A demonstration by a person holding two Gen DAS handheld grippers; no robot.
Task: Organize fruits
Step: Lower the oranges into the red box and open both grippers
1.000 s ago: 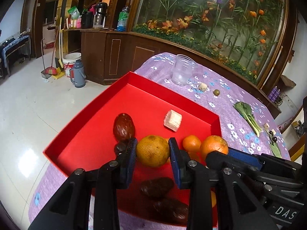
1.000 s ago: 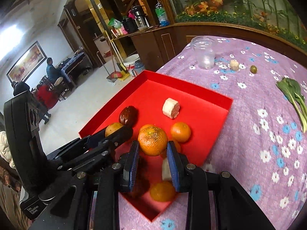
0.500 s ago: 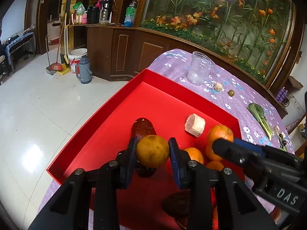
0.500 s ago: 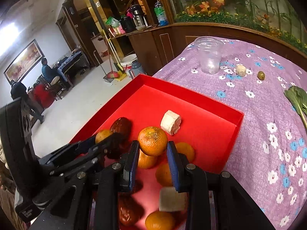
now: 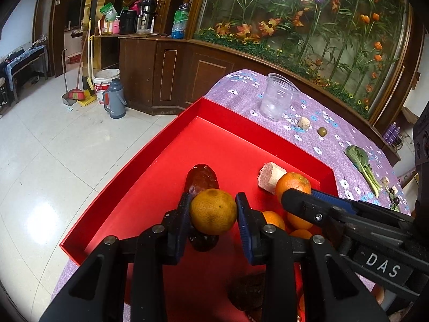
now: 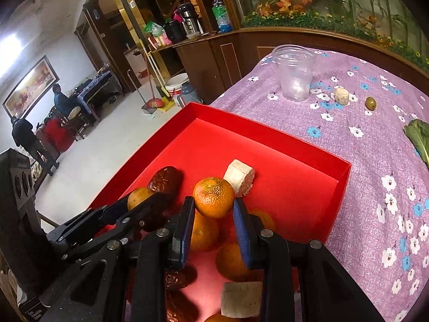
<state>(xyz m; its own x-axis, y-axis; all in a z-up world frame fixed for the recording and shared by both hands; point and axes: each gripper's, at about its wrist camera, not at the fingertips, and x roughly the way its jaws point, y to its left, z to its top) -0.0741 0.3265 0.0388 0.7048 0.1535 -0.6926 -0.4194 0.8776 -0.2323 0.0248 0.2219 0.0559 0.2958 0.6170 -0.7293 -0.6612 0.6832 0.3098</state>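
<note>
i've got each claw, left gripper [image 5: 213, 216] and right gripper [image 6: 213, 209], pinching its own orange above the red tray [image 5: 128, 177], lifted clear for sorting.

Left gripper [image 5: 213, 212] and right gripper [image 6: 213, 209], side by side and pitched downward, each with jaws clamped on a round fruit between blue pads.
</note>
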